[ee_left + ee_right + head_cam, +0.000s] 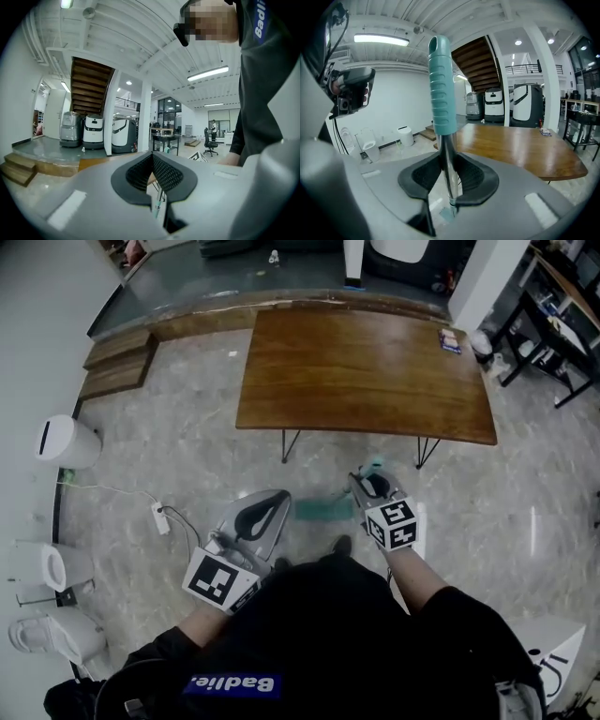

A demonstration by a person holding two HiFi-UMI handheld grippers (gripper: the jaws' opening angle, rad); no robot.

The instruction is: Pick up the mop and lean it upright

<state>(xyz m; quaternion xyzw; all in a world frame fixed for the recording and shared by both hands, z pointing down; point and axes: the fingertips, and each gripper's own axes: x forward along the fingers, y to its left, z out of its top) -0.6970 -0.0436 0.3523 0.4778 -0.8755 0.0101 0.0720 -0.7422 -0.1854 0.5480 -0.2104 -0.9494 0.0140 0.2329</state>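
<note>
I carry two claws. My right claw (pixel 449 180) is clenched on the one mop (pixel 442 89), its two dark ribbed pads pressing the bare metal shaft from either side. My left claw (pixel 152 176) grips nothing, its pads shut flat against each other.

There is one wooden table (pixel 366 371) on thin dark legs, with one small blue thing (pixel 450 339) near its far right corner. Two wooden steps (pixel 117 362) sit by the left wall, with three white bins (pixel 66 442) along that wall and one white power strip (pixel 160 517) on its cable. Three floor machines (pixel 93 132) are parked at the back.

The mop has a shiny silver shaft topped by a teal ribbed grip with a hole at its end. It stands upright through my right claw, the grip rising clear above the pads. Its flat teal head lies on the marble floor between my two claws, just in front of the table's near edge. I see it resting against nothing.

From the head view the shaft is almost wholly covered by my right claw and its marker cube (pixel 392 523). Only the grip's tip and part of the head show. The lower edge of the head is cut off by my dark sleeves and body. In the left gripper view a thin pale rod shows below the shut pads, too small to name
</note>
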